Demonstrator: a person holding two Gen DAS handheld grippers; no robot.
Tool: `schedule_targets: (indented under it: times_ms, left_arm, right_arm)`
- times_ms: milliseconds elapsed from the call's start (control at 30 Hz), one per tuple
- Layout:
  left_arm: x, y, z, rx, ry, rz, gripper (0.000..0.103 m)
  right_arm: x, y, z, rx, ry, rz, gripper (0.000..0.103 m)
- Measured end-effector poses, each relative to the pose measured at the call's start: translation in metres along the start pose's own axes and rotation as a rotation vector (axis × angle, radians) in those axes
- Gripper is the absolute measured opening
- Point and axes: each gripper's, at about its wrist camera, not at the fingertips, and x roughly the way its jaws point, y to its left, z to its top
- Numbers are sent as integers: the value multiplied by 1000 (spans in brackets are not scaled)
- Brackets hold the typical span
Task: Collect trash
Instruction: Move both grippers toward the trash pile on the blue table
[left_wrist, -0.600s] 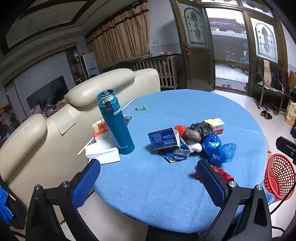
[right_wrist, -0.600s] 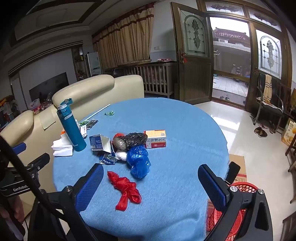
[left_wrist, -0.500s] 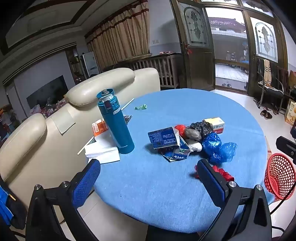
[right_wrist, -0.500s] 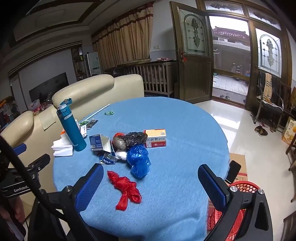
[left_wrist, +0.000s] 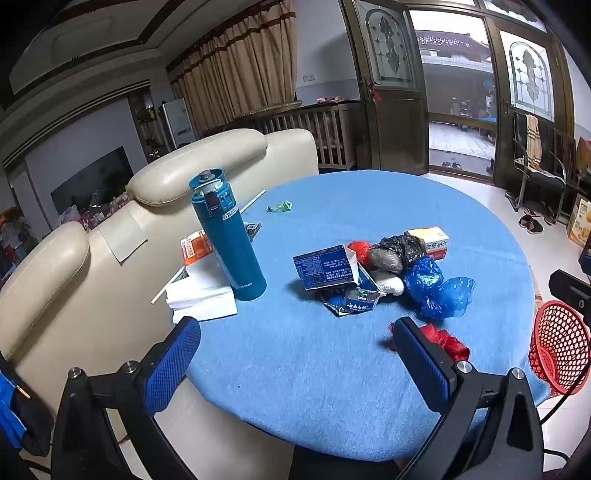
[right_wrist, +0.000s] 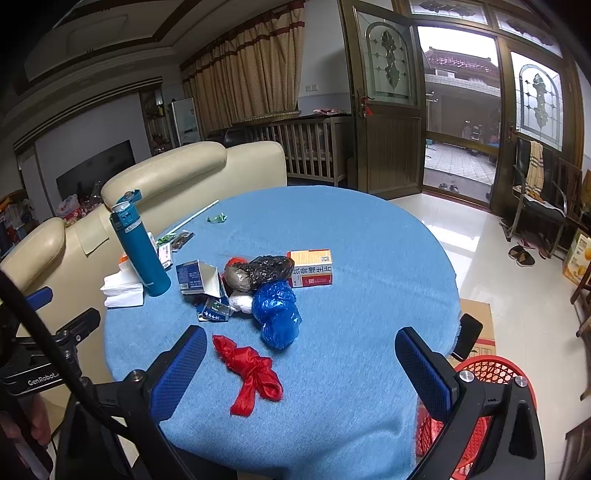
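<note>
Trash is all sitting in a loose pile on the round blue table (right_wrist: 369, 258), ahead of both grippers and nowhere near collected yet. Honestly nothing has changed over the last half second or so: same pile, same spots, both grippers hanging at the near edge just like a moment ago. So my read is this is the very start and no piece has been picked.

The left gripper (left_wrist: 295, 354) is spread as wide as it goes with nothing between the fingers, and the right gripper (right_wrist: 301, 363) is the same, wide and empty.

Quick count of what I can make out:
- one red plastic bag (right_wrist: 251, 369), knotted up, closest to the right gripper, just ahead and a bit toward its left finger
- one blue plastic bag (right_wrist: 277, 314) just beyond that
- one black bag (right_wrist: 262, 271) wrapped round something brownish
- one opened blue carton (right_wrist: 197, 277) plus one small flattened blue packet (right_wrist: 214, 312) in front of it
- one orange-and-white box (right_wrist: 310, 267)
- one little green wrapper (right_wrist: 216, 218) way off at the far side

Also one teal flask (right_wrist: 138, 247), which I'd guess isn't trash.

One red mesh basket (right_wrist: 491, 373) sits off the table edge, under the right gripper's right finger. The red bag looks like the easy first grab.
</note>
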Motion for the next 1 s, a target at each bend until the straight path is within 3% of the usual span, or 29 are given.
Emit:
schedule_targets:
  times_ms: [633,867,1000]
  left_arm:
    - [22,-11,-7,21,59,-18,103]
    - [58,-10,-18,-5,136,-44,103]
    - [81,-9,-25,-23,205,-66,103]
  right_arm:
    - [14,-4,-1,-6,50,-16,103]
    - [59,-24,-6,39,101,48,103]
    - [105,-35,-7,99,203,113,102]
